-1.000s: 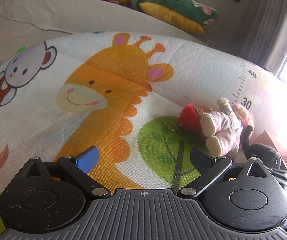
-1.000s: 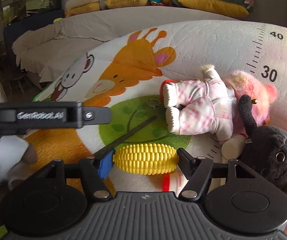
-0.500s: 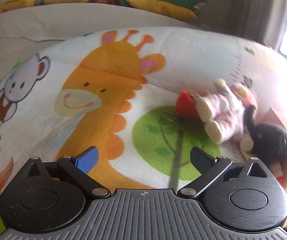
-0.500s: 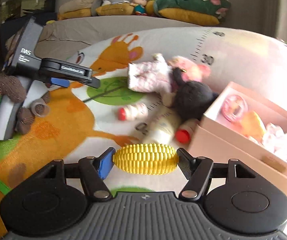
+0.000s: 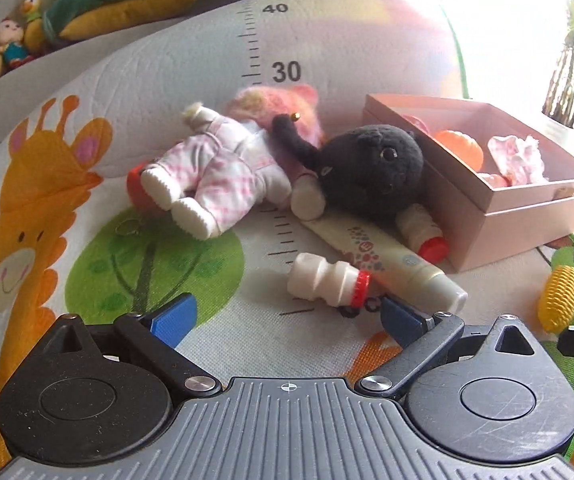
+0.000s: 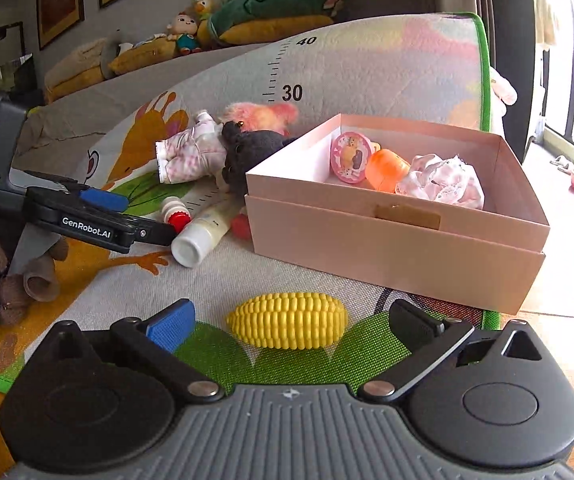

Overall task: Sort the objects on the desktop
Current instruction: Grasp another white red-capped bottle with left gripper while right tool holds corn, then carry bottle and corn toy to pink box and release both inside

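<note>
Right claw open, fingers apart either side of toy corn, not touching; corn lies on play mat just before pink box. Left claw open, empty, above small white bottle.

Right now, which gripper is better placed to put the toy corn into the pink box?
Right. The right gripper is open with the corn lying between its fingers, just in front of the box. The left gripper faces the small bottle instead.
</note>
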The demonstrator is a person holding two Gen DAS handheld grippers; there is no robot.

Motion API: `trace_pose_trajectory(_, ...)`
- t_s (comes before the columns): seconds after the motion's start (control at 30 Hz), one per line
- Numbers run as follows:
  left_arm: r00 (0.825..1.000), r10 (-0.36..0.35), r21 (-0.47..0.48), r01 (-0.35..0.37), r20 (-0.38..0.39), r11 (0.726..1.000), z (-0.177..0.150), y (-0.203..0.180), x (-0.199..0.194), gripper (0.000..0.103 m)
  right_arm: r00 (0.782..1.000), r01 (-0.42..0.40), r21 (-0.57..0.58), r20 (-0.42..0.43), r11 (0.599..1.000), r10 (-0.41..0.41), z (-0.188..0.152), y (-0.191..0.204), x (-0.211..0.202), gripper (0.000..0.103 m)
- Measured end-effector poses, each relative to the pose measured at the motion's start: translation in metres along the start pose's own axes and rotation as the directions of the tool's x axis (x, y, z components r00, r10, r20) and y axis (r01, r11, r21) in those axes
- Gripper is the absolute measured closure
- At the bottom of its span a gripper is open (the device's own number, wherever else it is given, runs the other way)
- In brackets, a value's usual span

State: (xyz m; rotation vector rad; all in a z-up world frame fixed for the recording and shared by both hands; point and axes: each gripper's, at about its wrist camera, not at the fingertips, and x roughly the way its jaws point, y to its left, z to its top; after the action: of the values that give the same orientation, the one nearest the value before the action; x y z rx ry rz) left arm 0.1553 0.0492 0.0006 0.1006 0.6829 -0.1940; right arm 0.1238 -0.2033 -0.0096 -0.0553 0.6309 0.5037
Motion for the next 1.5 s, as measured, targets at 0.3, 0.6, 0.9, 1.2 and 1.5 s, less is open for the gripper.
trace_pose_trajectory(0.3,1.000,0.000,0.127,0.000,0.002,0.992,0.009,-0.010,0.021,0.002,0.999,-0.009,0.065,-0.045,0.998,0.012,0.000,-0.006,0.009,0.000)
trace_pose_trajectory(0.6,0.998,-0.060,0.114,0.057,0.023,0.992,0.010,-0.012,0.022,0.040,0.998,0.024,0.030,-0.062,0.999,-0.022,-0.001,0.001,0.011,0.000)
trace_pose_trajectory(0.9,0.998,-0.061,0.088,0.059,0.027,0.994,0.001,-0.026,0.009,0.053,0.996,0.054,0.016,-0.065,0.998,-0.053,0.000,0.005,0.012,0.000)
trace_pose_trajectory(1.2,0.994,-0.110,0.068,0.110,0.000,0.992,-0.015,-0.053,-0.016,0.053,0.995,0.089,-0.090,-0.042,0.992,-0.093,-0.002,0.025,0.007,0.025)
trace_pose_trajectory(1.5,0.993,-0.119,0.090,0.119,-0.005,0.989,-0.020,-0.074,-0.018,0.044,0.997,0.060,-0.082,-0.051,0.995,-0.064,-0.003,0.024,0.004,0.035)
